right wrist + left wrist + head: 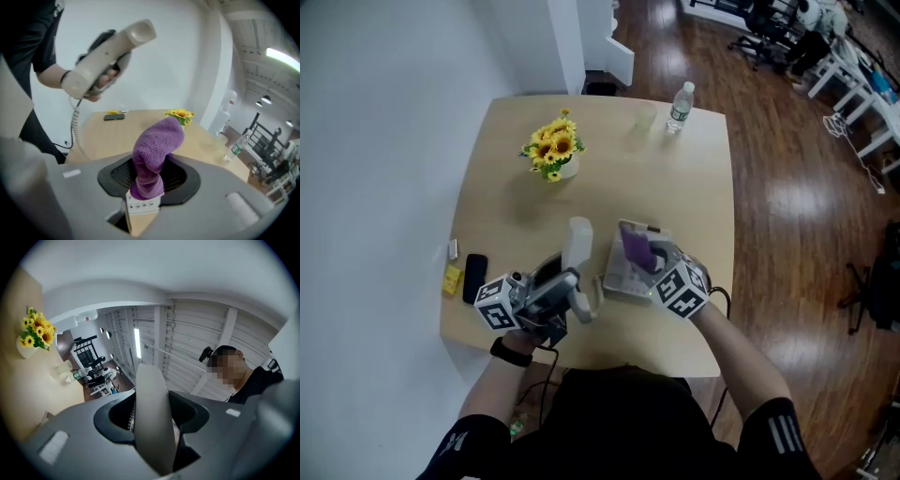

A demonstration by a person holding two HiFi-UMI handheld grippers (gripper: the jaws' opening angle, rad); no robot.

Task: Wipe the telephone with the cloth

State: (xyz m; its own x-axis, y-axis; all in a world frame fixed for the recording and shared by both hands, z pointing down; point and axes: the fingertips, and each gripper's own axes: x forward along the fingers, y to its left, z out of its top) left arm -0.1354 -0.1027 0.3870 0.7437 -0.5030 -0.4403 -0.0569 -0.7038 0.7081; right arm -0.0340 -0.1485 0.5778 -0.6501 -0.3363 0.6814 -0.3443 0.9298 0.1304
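The telephone is in two parts. Its handset (577, 242) is up off the table (694, 187), clamped across its middle between the jaws of the left gripper (152, 427). The base (622, 278) sits near the table's front edge, and the coiled cord (75, 126) hangs down from the handset. The right gripper (149, 185) has its jaws pinched on a bunched purple cloth (157, 145), which stands out past the tips and lies over the base — touching it or just above it, I cannot tell which. The handset looks like light, hard, smooth plastic, so it will probably slip or twist in the jaws if pressed hard. The hold at its middle leaves both ends free for wiping. The cloth is soft and limp and should fold rather than push, so a pinch low on the bunch seems right. The base looks light too and may slide under a firm stroke. The containers stand well apart at the far side of the table: a small pot (566, 171) holding sunflowers (551, 142), and a capped clear water bottle (679, 105) whose fill level I cannot make out.
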